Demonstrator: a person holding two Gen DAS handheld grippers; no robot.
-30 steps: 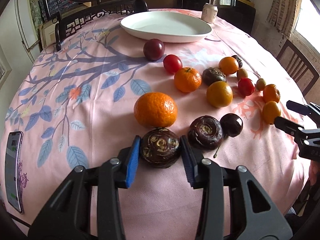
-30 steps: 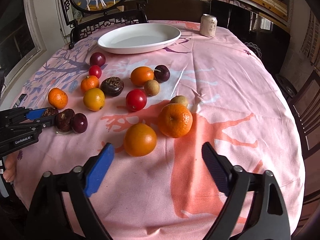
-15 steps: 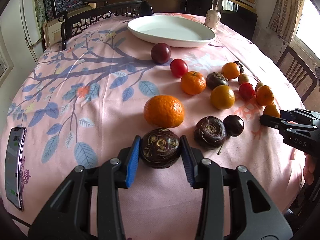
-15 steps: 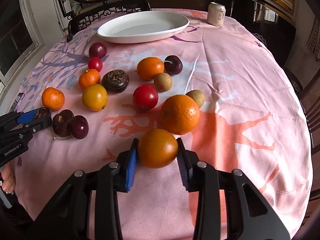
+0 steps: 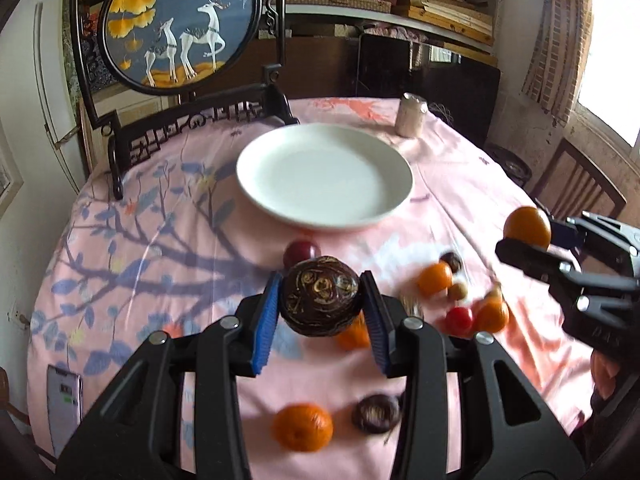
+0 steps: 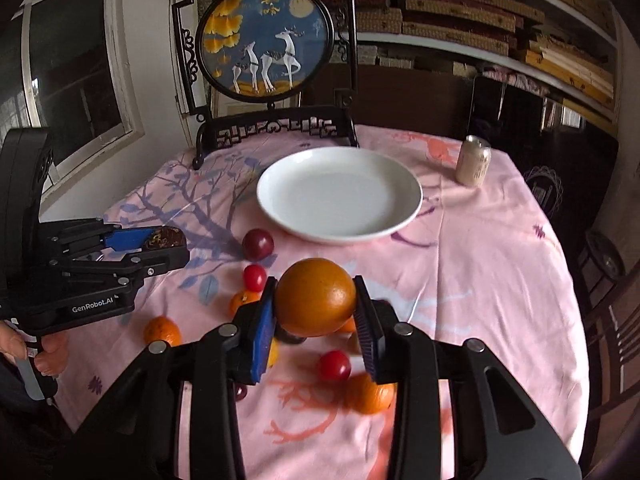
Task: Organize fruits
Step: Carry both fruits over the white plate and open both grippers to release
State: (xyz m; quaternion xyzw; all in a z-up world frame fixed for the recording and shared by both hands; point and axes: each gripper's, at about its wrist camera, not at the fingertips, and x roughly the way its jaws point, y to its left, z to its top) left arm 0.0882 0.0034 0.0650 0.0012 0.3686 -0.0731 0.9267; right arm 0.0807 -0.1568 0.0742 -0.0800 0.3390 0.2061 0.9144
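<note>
- Both fruits, on the cloth a second ago, now hang above it, each carried in its gripper.
- Left wrist view: left gripper (image 5: 320, 304) pinches the dark brown fruit (image 5: 319, 295) between its blue pads, raised over the pink tablecloth (image 5: 460, 200), short of the white plate (image 5: 400, 168); right gripper (image 5: 532, 240) at the right edge carries the orange (image 5: 527, 227).
- Right wrist view: right gripper (image 6: 316, 320) clamps the orange (image 6: 315, 297), above the scattered fruit; plate (image 6: 408, 184) beyond, can (image 6: 473, 165) to its right.
</note>
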